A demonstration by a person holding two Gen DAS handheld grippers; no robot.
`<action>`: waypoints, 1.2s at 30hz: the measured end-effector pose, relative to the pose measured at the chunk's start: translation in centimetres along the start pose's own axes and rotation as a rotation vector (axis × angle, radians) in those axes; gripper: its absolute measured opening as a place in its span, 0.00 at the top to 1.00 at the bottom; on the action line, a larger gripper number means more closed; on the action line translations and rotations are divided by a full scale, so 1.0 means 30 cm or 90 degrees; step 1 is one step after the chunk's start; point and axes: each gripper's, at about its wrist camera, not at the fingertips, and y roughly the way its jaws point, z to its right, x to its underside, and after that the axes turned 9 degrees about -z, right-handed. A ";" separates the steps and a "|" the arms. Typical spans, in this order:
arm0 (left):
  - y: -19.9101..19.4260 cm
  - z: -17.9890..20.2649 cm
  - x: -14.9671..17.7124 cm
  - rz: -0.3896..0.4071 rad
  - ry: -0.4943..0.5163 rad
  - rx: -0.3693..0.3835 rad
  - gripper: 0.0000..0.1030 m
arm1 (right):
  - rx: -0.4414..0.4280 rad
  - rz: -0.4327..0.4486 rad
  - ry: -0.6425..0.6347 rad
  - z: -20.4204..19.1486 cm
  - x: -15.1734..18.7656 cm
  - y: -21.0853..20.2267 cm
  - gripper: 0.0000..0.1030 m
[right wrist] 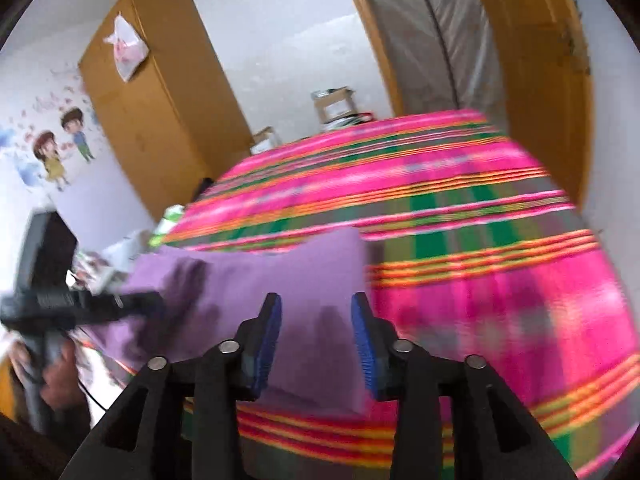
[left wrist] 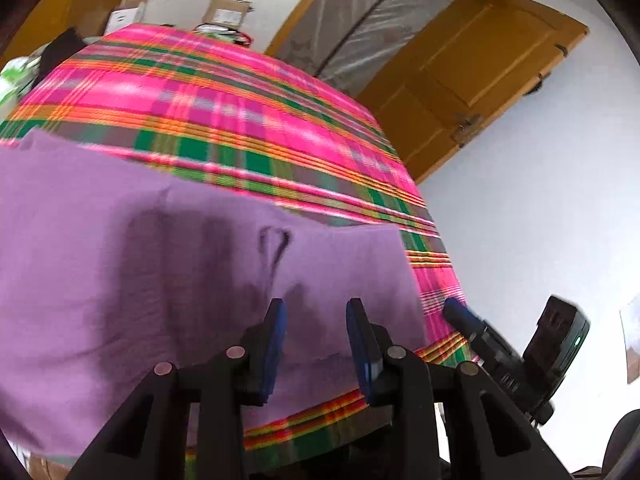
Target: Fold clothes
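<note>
A purple garment [left wrist: 140, 260] lies flat on a bed covered by a pink, green and orange plaid cloth [left wrist: 200, 92]. Its right edge runs just past my left gripper [left wrist: 316, 314], which hovers above it. The blue pads stand apart with nothing between them. In the right wrist view the purple garment [right wrist: 280, 272] lies under my right gripper [right wrist: 316, 310], whose jaws are open and empty over the garment's near right corner. The right gripper [left wrist: 460, 314] also shows beside the garment's right edge. A hand [right wrist: 60, 376] holds the blurred left gripper [right wrist: 144, 304] over the garment's left part.
A wooden wardrobe [right wrist: 160, 100] stands against the far wall beyond the bed, with a plastic bag [right wrist: 126, 46] hanging on it. Cardboard boxes [left wrist: 224, 8] sit behind the bed's far end. An open wooden door [left wrist: 480, 80] and a plastic-covered doorway [left wrist: 360, 20] lie to the right. The bed's front edge [right wrist: 320, 440] is close below the fingers.
</note>
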 end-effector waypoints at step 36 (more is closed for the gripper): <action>0.182 -0.064 -0.088 -0.049 -0.085 0.008 0.70 | 0.241 0.011 -0.131 0.012 0.119 0.112 0.48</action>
